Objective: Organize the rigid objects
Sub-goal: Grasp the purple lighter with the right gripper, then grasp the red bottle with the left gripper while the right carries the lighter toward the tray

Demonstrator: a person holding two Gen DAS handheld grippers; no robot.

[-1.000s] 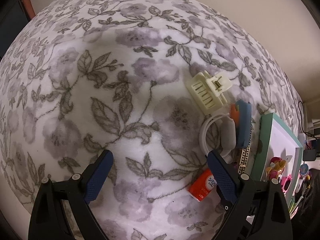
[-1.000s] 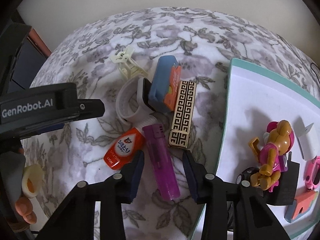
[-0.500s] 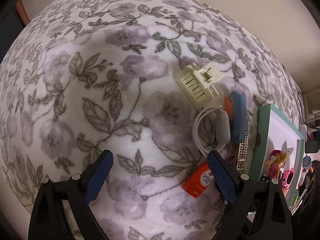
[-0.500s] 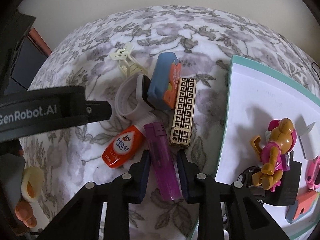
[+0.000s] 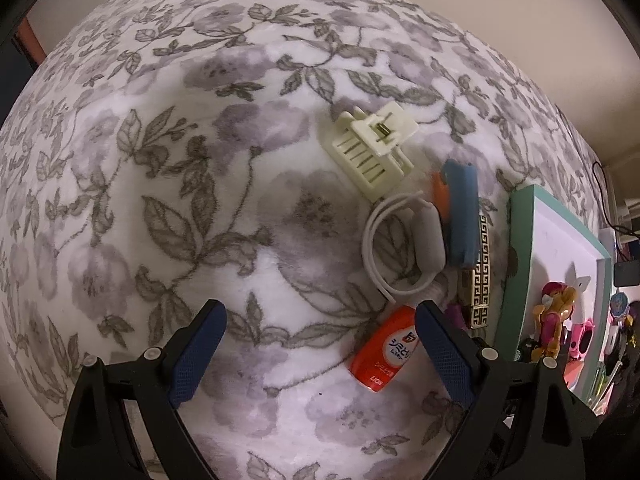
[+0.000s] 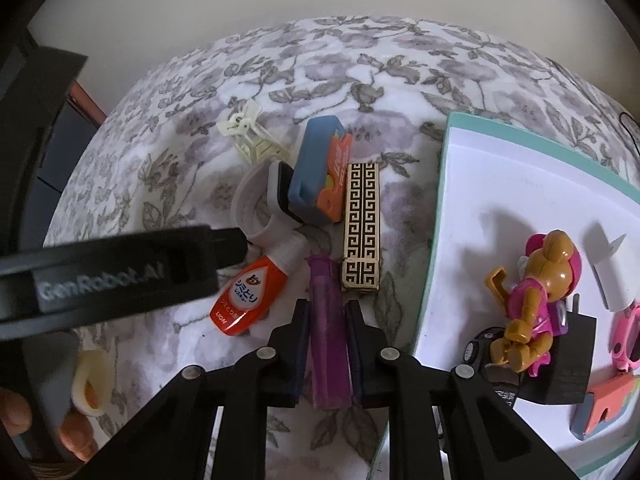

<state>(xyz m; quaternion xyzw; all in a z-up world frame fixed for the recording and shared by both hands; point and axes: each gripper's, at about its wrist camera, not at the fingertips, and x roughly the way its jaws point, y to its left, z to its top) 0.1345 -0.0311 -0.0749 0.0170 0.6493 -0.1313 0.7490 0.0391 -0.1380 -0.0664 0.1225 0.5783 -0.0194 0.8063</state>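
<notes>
The right gripper [image 6: 327, 316] has just closed on the purple lighter [image 6: 328, 340]; the left gripper [image 5: 320, 344] hangs open; five items at twelve o'clock still await the tray [image 6: 472, 208]

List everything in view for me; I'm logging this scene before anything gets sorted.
lighter: 1, purple, between right gripper's pads
bottle: 1, orange, left of lighter
patterned box: 1, gold-black, beside tray
blue case: 1, blue-orange, behind box
watch: 1, white
hair clip: 1, cream
tray: 1, teal rim
toy figure: 1, pink-brown, in tray
blanket: 1, floral
left gripper: open
right gripper: closed on lighter
</notes>
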